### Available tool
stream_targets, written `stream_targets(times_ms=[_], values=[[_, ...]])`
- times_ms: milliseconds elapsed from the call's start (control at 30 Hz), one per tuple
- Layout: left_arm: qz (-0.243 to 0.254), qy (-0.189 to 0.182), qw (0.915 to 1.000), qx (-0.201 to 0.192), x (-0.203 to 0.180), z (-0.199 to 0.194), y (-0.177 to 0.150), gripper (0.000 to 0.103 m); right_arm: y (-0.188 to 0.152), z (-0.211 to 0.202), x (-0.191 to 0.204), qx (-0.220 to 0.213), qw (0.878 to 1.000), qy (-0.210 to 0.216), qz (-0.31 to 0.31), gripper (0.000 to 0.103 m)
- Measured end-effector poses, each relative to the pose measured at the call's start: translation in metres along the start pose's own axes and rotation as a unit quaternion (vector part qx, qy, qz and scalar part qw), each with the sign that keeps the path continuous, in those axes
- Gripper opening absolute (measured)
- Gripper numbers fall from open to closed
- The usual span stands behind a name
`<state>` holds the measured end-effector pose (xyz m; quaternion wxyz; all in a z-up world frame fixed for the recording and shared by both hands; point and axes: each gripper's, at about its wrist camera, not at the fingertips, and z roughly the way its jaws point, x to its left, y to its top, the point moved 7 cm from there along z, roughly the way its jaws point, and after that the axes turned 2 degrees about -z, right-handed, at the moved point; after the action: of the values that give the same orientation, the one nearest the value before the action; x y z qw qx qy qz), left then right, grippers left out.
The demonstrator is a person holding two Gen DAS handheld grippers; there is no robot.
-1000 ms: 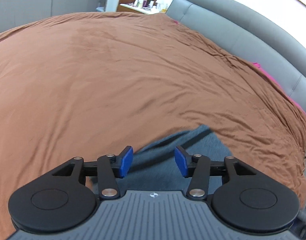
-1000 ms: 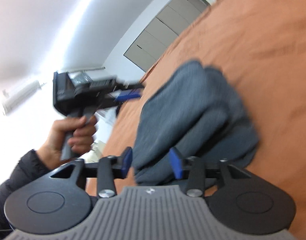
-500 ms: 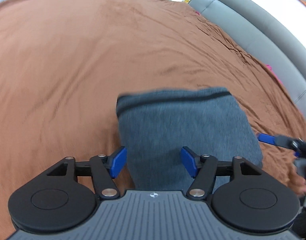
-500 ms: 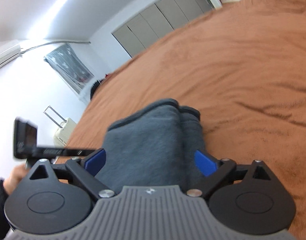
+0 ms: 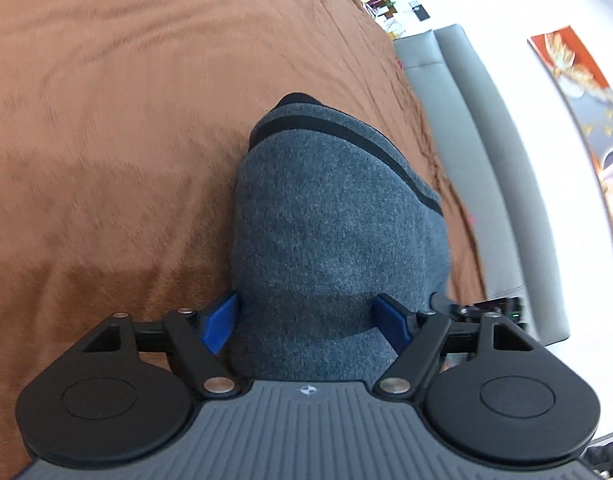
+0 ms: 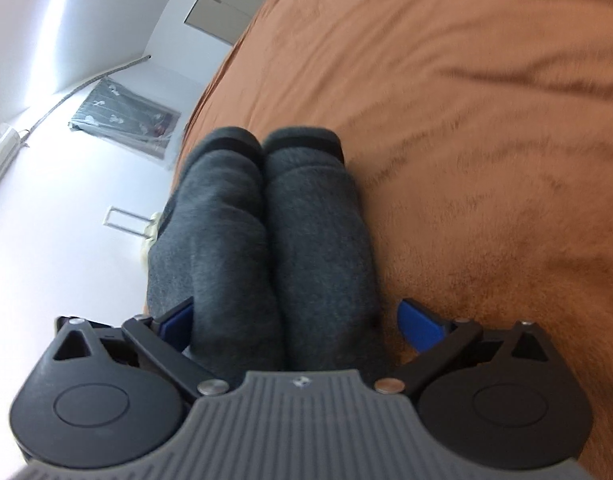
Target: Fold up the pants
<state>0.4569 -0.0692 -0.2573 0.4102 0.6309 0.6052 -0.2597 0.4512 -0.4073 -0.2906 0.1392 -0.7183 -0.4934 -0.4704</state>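
Brown bedspread (image 5: 106, 128) covers the bed, and the grey pants (image 5: 334, 232) lie on it as a thick folded bundle near the grey headboard (image 5: 478, 168). Both claws have just been opening: the left gripper (image 5: 308, 322) and the right gripper (image 6: 302, 322) each stand spread wide astride the bundle, blue pads not visibly pinching it. To finish well, I judge both should lift away straight, without dragging a layer, so the two rolled halves stay aligned.
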Motion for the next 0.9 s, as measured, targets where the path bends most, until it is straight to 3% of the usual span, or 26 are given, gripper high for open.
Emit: stream_targets(times_ms=[200,467,533,567,633,700,767,900], values=[[-0.045,-0.042,0.9981,-0.005,0.016,0.010,-0.003,0.091,0.011,0.017,-0.006,0.034,0.999,0.035,-0.012,0.098],[-0.053,-0.070,0.9961,-0.008,0.023,0.019,-0.005,0.092,0.013,0.028,-0.004,0.055,0.997,0.057,-0.024,0.097],[-0.050,-0.066,0.9965,-0.010,0.025,0.016,-0.006,0.086,0.009,0.033,0.000,0.066,0.995,0.069,-0.028,0.080],[-0.047,-0.063,0.9968,-0.013,0.025,0.013,-0.007,0.076,0.008,0.034,0.000,0.067,0.995,0.071,-0.025,0.077],[-0.043,-0.062,0.9970,-0.014,0.021,0.012,-0.010,0.063,0.007,0.033,0.001,0.063,0.994,0.082,-0.018,0.058],[-0.043,-0.065,0.9969,-0.013,0.019,0.009,-0.010,0.055,0.008,0.025,0.002,0.054,0.994,0.093,-0.013,0.047],[-0.039,-0.074,0.9963,-0.016,0.011,0.003,-0.011,0.048,0.006,0.016,0.005,0.048,0.993,0.103,-0.013,0.043],[-0.023,-0.111,0.9933,-0.022,-0.013,-0.014,-0.015,0.046,0.003,-0.010,0.027,0.031,0.991,0.125,-0.022,0.040]])
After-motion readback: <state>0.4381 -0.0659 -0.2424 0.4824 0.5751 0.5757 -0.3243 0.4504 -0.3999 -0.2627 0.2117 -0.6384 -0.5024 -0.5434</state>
